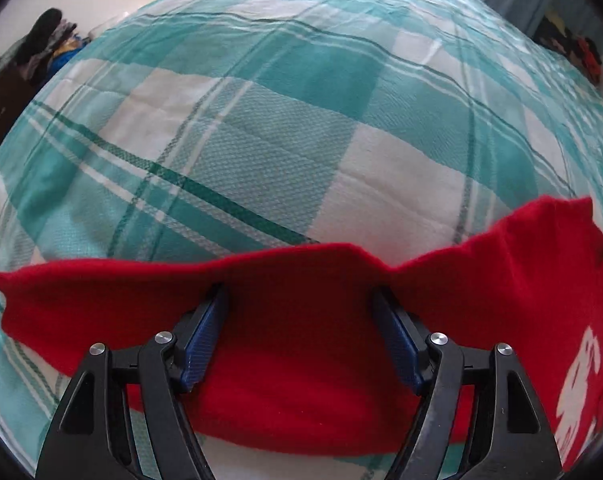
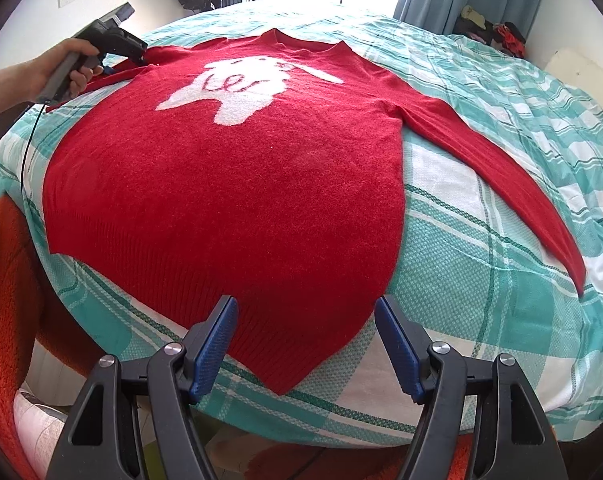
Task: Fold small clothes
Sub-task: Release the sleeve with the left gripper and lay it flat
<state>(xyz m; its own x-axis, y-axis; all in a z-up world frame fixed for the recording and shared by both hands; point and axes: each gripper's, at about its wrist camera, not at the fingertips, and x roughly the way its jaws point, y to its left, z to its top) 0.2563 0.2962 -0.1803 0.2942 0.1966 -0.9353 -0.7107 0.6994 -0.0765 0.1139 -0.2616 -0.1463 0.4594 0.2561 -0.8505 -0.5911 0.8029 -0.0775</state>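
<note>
A red sweater (image 2: 221,184) with a white dog design lies face up, spread flat on a bed with a teal plaid cover (image 2: 481,260), both sleeves extended, apparently laid out ready for folding. The right gripper (image 2: 306,312) hovers just before the sweater's hem with its jaws wide, holding nothing. The left gripper (image 1: 299,300) sits over the sweater's left sleeve (image 1: 141,296), jaws also wide, seemingly poised to pinch it.

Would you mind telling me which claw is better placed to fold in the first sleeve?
Left. The left claw is open astride a sleeve of the red sweater; the right claw is open at the hem.
</note>
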